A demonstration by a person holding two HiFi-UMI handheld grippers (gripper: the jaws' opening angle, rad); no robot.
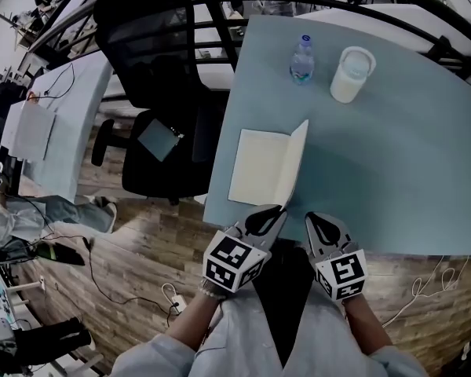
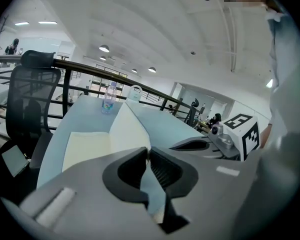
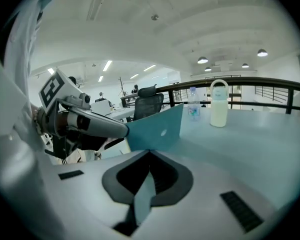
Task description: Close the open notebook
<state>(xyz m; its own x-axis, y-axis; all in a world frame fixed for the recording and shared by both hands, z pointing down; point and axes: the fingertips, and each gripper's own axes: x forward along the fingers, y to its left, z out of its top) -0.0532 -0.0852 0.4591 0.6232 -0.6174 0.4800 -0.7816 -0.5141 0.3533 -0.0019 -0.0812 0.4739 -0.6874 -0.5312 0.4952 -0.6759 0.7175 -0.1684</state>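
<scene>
A bright open-plan office, wood floor below, and a pale blue tabletop (image 1: 392,171) reaching away ahead of both tongs, with a black office chair (image 1: 153,69) off to the left of them

The notebook (image 1: 263,167) lies open just ahead of the left tongs (image 1: 278,210), near the tabletop's close edge. Its left half lies flat with cream pages up. Its right cover (image 1: 297,159) stands tilted up off the surface, teal on the outside. The left tongs are nipped onto the near bottom corner of that cover. The right tongs (image 1: 314,220) sit just beside them, pressed together with nothing between

The notebook looks light and thin, and the cover looks like flexible card that will bend if pulled from one corner. A hold at the outer edge, as now, seems right, and swinging it over the spine should need little force. The flat half may slide on the smooth top, so the empty right tongs could steady it

Well beyond both tongs, at the far side, stand a small clear bottle (image 1: 301,60), capped, its fill hard to judge, and a white lidded jug (image 1: 353,73) whose contents are hidden
</scene>
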